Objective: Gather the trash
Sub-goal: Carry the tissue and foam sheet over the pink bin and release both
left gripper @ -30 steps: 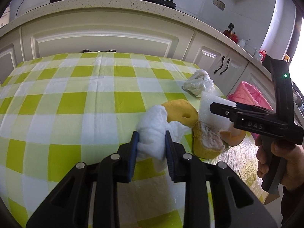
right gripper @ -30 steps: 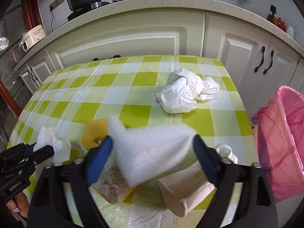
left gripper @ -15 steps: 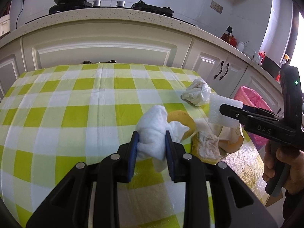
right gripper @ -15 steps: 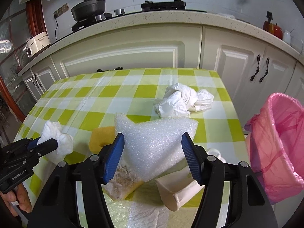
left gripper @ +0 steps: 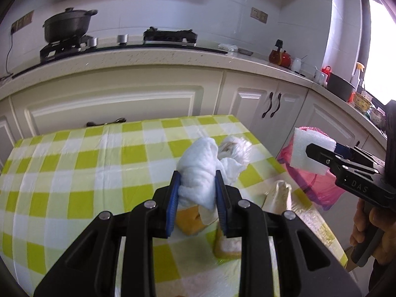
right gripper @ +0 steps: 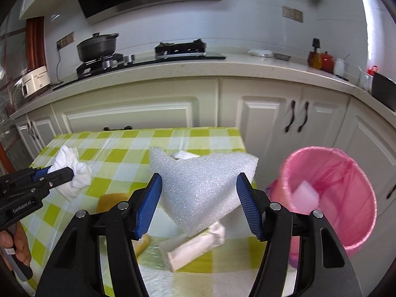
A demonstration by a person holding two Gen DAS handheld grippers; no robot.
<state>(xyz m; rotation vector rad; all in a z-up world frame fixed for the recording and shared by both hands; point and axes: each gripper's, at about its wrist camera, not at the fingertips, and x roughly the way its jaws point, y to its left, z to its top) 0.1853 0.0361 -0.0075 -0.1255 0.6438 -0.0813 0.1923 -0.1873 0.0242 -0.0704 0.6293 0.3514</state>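
Note:
My left gripper [left gripper: 197, 199] is shut on a crumpled white paper towel [left gripper: 200, 170] and holds it above the green-checked table [left gripper: 74, 173]. My right gripper [right gripper: 199, 204] is shut on a triangular white foam sheet [right gripper: 201, 183], raised over the table's right side. A pink-lined trash bin [right gripper: 329, 198] stands on the floor right of the table, with a pale piece inside. The foam [left gripper: 309, 153] and bin [left gripper: 319, 190] also show in the left wrist view. The towel [right gripper: 71, 173] also shows in the right wrist view.
On the table lie a crumpled white plastic bag [left gripper: 235, 148], a yellow sponge [left gripper: 190, 219], a second worn sponge [left gripper: 227, 245] and a torn paper cup [right gripper: 195, 245]. Cream kitchen cabinets [right gripper: 272, 113] and a counter with a stove stand behind.
Both grippers have risen with their loads. The right gripper has swung right with the foam toward the pink bin, which now shows its opening.

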